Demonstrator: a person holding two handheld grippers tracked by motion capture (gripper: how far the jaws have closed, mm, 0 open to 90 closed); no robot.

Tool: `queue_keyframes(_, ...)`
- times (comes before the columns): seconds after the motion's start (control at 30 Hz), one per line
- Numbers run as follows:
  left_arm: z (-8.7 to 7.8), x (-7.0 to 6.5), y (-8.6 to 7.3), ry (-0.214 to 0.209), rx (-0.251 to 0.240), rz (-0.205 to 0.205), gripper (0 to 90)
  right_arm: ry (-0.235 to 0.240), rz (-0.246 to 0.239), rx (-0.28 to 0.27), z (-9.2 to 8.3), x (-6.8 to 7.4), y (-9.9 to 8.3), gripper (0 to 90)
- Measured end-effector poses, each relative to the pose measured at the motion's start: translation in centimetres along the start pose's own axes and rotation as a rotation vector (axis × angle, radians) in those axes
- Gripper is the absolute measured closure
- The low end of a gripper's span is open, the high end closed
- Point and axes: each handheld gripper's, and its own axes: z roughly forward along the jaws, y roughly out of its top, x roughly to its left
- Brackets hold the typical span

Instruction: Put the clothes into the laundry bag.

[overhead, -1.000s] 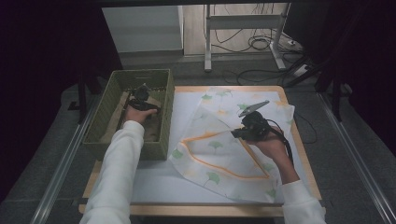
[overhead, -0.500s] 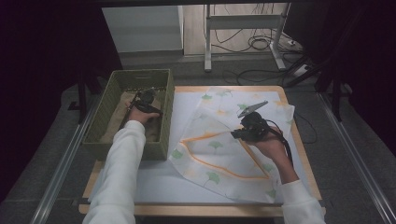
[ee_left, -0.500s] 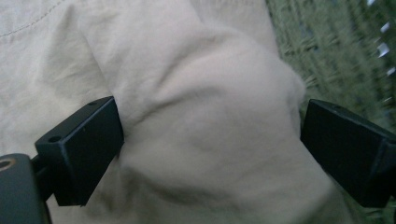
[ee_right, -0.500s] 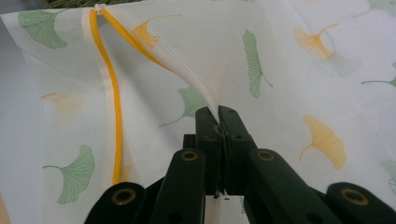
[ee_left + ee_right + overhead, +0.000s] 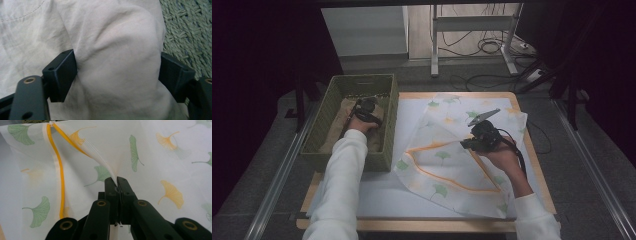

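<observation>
The left gripper (image 5: 368, 106) is down inside the green basket (image 5: 389, 125), its jaws having just been closing around a bunched hump of beige cloth (image 5: 117, 62); the pads (image 5: 61, 73) sit against both sides of the fold, so it looks gripped, though only loosely. The cloth lies crumpled in the basket, its length running along the basket's long side, away from the person.

Right of the basket, the right gripper (image 5: 116, 183) has its jaws pinched tight on an upper layer of the leaf-print bag (image 5: 447, 150), holding it tented up. The bag lies flat, its orange-edged mouth (image 5: 58, 170) facing toward the basket and its long axis slanting away from the basket toward the person.

I reckon the hump could slip out if lifted now, since the bite is shallow. The thin bag layer might also slide free and let the mouth drop shut.
</observation>
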Motion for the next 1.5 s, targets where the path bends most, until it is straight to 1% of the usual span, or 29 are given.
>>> queue_keyframes(0.1,-0.2,0.2,0.0,-0.007,0.003,-0.014,26.9,-0.003,0.002,0.000,0.0,-0.1,-0.1,86.6)
queue_keyframes(0.13,-0.4,0.4,0.0,0.018,0.002,-0.021,32.4,-0.003,0.004,0.000,0.0,-0.1,-0.1,86.6)
queue_keyframes(0.17,-0.4,0.6,-0.1,0.010,-0.002,-0.030,37.5,-0.003,0.004,0.000,0.0,-0.1,-0.1,86.6)
queue_keyframes(0.23,-0.4,0.7,-0.2,0.009,-0.008,-0.032,39.1,-0.003,0.004,0.001,0.0,-0.1,-0.1,86.6)
queue_keyframes(0.5,-0.6,0.7,-0.2,0.043,0.005,-0.032,49.0,-0.002,0.003,0.001,0.0,0.0,-0.1,86.6)
queue_keyframes(0.63,-0.6,0.8,-0.2,0.061,0.009,-0.042,55.1,-0.002,0.003,0.001,0.0,0.0,-0.1,86.6)
queue_keyframes(0.8,-0.7,0.8,-0.1,0.066,0.023,-0.046,60.7,-0.003,0.002,0.000,0.0,0.0,-0.1,86.6)
queue_keyframes(0.93,-0.8,0.8,0.0,0.070,0.033,-0.058,65.6,-0.003,0.002,0.001,0.0,0.0,-0.1,86.6)
queue_keyframes(1.07,-1.1,1.0,0.1,0.066,0.035,-0.074,67.9,-0.004,0.004,0.001,0.0,0.0,-0.1,86.6)
queue_keyframes(1.1,-1.2,1.0,0.1,0.066,0.029,-0.081,68.4,-0.004,0.003,0.001,0.0,0.0,-0.1,86.6)
queue_keyframes(1.23,-1.7,1.4,0.0,0.053,0.020,-0.085,69.6,-0.003,0.004,0.002,0.0,0.0,-0.1,86.6)
queue_keyframes(1.3,-2.1,1.5,0.0,0.055,0.007,-0.088,70.0,-0.004,0.005,0.002,0.0,-0.1,-0.1,86.6)
queue_keyframes(1.33,-2.4,1.5,0.0,0.052,-0.007,-0.084,70.2,-0.004,0.005,0.001,0.0,-0.1,-0.1,86.6)
queue_keyframes(1.4,-3.0,1.6,-0.1,0.039,-0.040,-0.089,70.5,-0.004,0.006,-0.002,0.0,-0.1,-0.1,86.6)
queue_keyframes(1.5,-4.1,2.1,-0.4,0.027,-0.093,-0.088,70.8,-0.003,0.010,-0.004,0.0,-0.2,-0.1,86.6)
